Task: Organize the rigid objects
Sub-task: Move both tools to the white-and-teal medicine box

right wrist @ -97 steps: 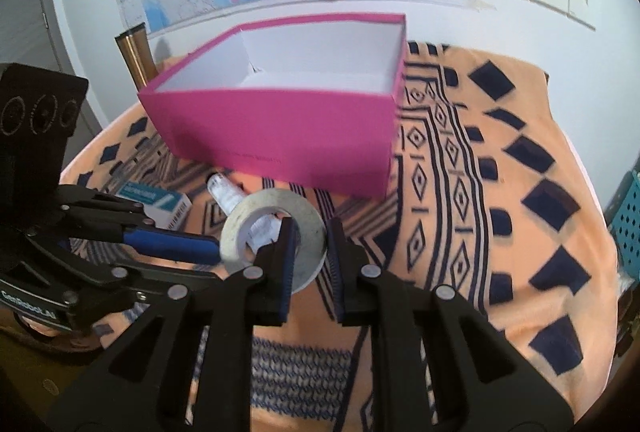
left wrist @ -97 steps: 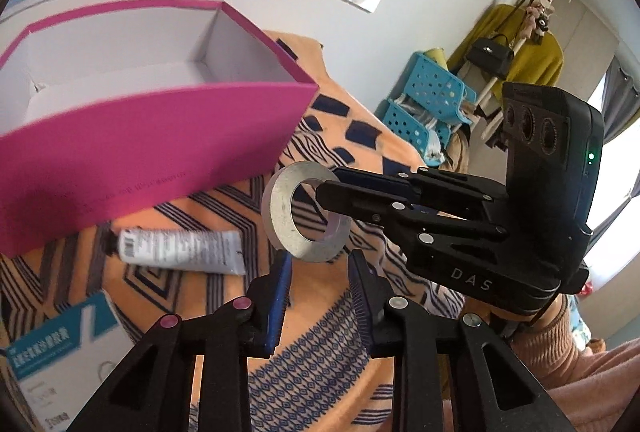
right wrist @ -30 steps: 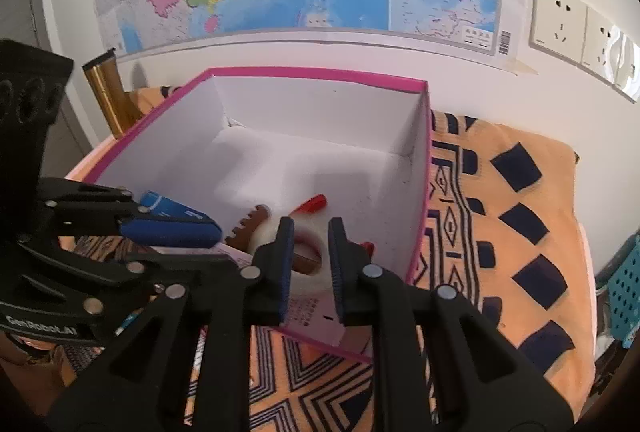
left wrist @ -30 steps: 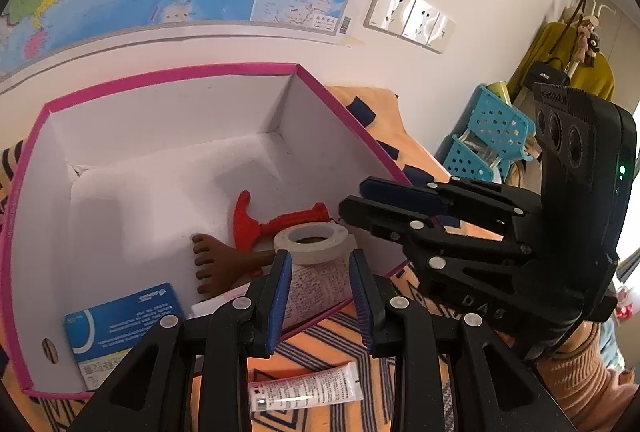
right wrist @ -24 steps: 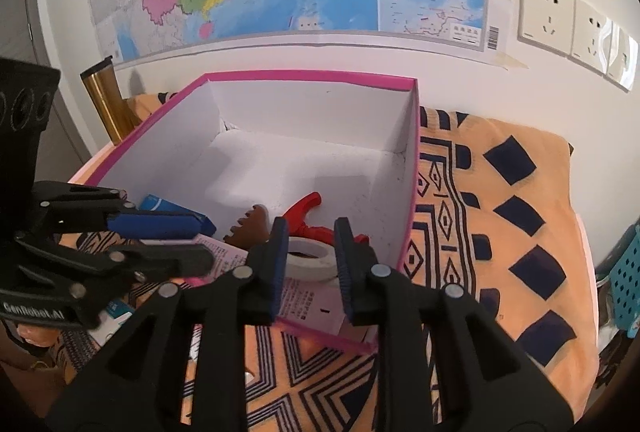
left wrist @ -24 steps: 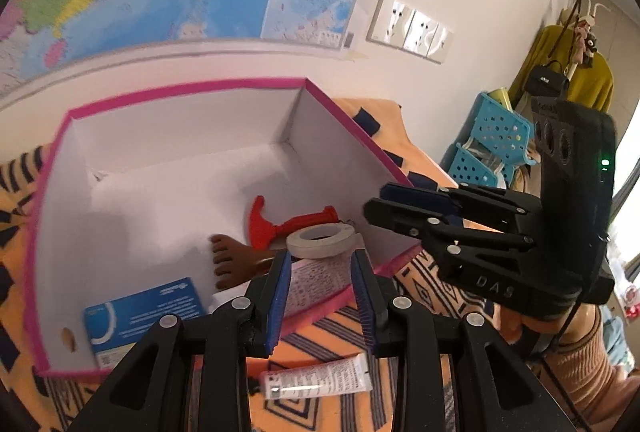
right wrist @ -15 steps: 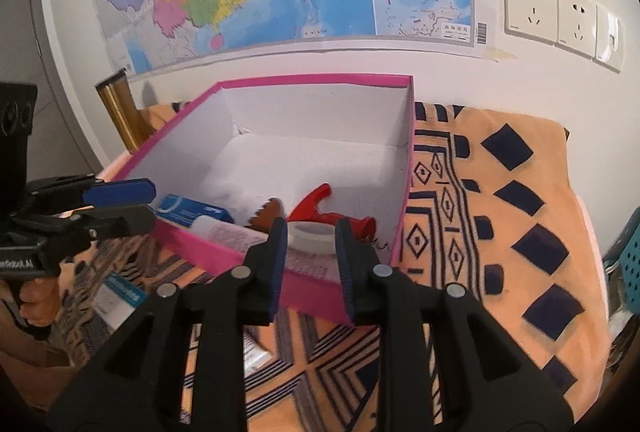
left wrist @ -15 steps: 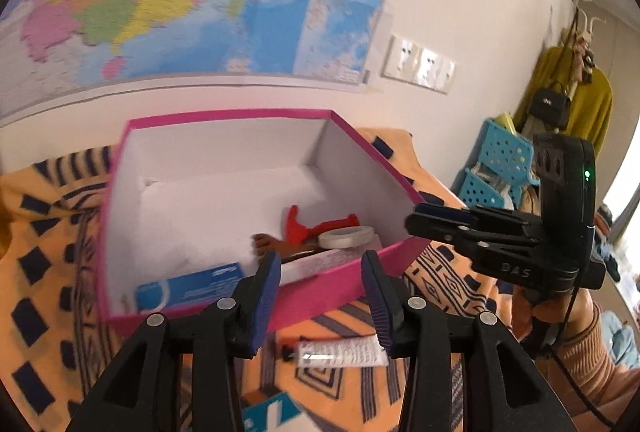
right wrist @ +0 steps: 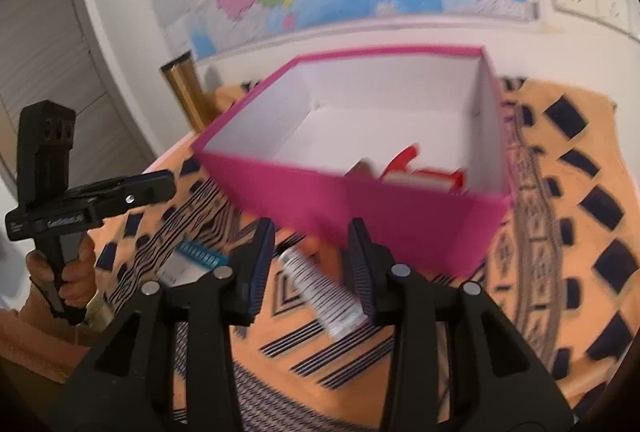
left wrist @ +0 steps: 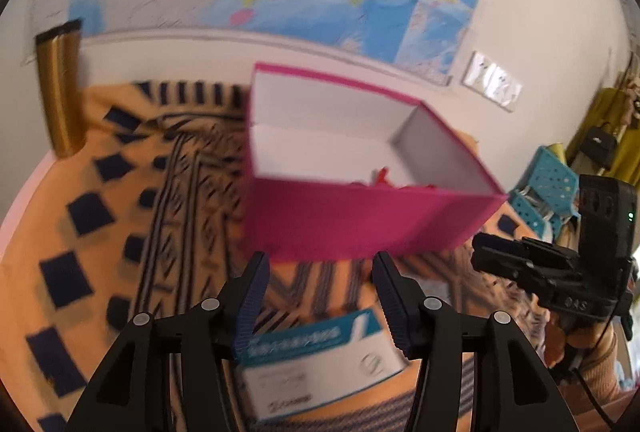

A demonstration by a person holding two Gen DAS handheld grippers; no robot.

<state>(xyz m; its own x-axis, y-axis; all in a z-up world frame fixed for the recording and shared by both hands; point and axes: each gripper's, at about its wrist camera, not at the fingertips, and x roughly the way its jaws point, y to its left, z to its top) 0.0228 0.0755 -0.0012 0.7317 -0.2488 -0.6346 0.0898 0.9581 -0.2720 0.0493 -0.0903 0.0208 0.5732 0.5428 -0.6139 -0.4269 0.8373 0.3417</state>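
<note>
Both claws empty, jaws spread wide. Left gripper (left wrist: 318,296) hangs over the white-and-teal flat cardboard carton (left wrist: 320,356), which lies on the orange patterned cloth (left wrist: 100,200) near the pink open-topped cardboard box (left wrist: 360,224). Right gripper (right wrist: 310,268) frames the white squeeze tube (right wrist: 324,292), lying on the cloth just near of the box. Box holds a red plastic piece (right wrist: 404,160); other contents blurred. Judged step: picking the next item. Next: lower, centre the jaws across the tube's width, close, lift over the near wall.
</note>
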